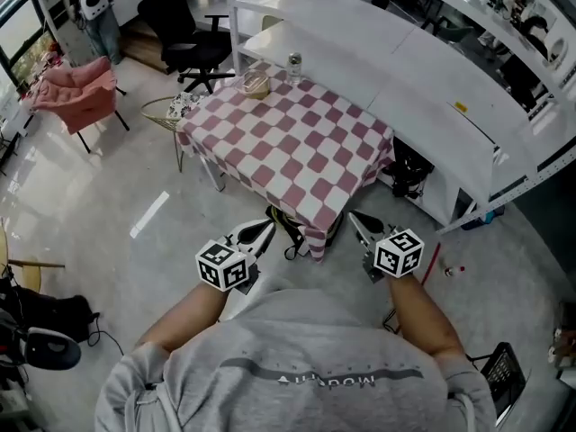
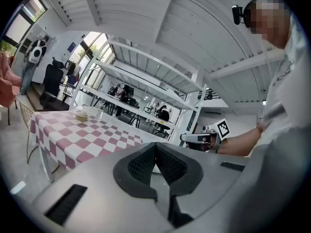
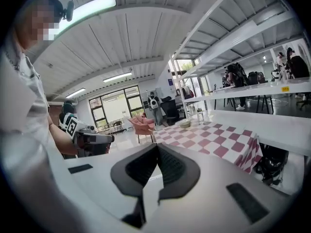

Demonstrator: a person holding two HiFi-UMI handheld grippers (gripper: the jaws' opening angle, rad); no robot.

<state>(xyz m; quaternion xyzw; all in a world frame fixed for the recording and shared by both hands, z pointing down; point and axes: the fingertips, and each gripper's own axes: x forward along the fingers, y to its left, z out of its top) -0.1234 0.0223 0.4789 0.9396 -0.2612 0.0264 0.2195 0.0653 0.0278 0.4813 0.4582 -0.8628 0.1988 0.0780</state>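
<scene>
A person holds both grippers side by side in the air, just short of the near corner of a table with a red-and-white checked cloth (image 1: 297, 151). My left gripper (image 1: 264, 232) is shut with nothing in it; its dark ribbed pads (image 2: 141, 164) meet at the tips. My right gripper (image 1: 357, 220) is also shut and empty, pads (image 3: 172, 166) pressed together. Each shows in the other's view: the right gripper (image 2: 190, 139) and the left gripper (image 3: 104, 139). At the table's far end stand a small round basket (image 1: 256, 85) and a clear jar (image 1: 294, 64).
A long white shelf unit (image 1: 432, 88) runs along the table's far and right sides, with a black bag (image 1: 409, 174) under it. A pink armchair (image 1: 79, 93), a black office chair (image 1: 184, 25) and a wire stool (image 1: 166, 111) stand to the left on the grey floor.
</scene>
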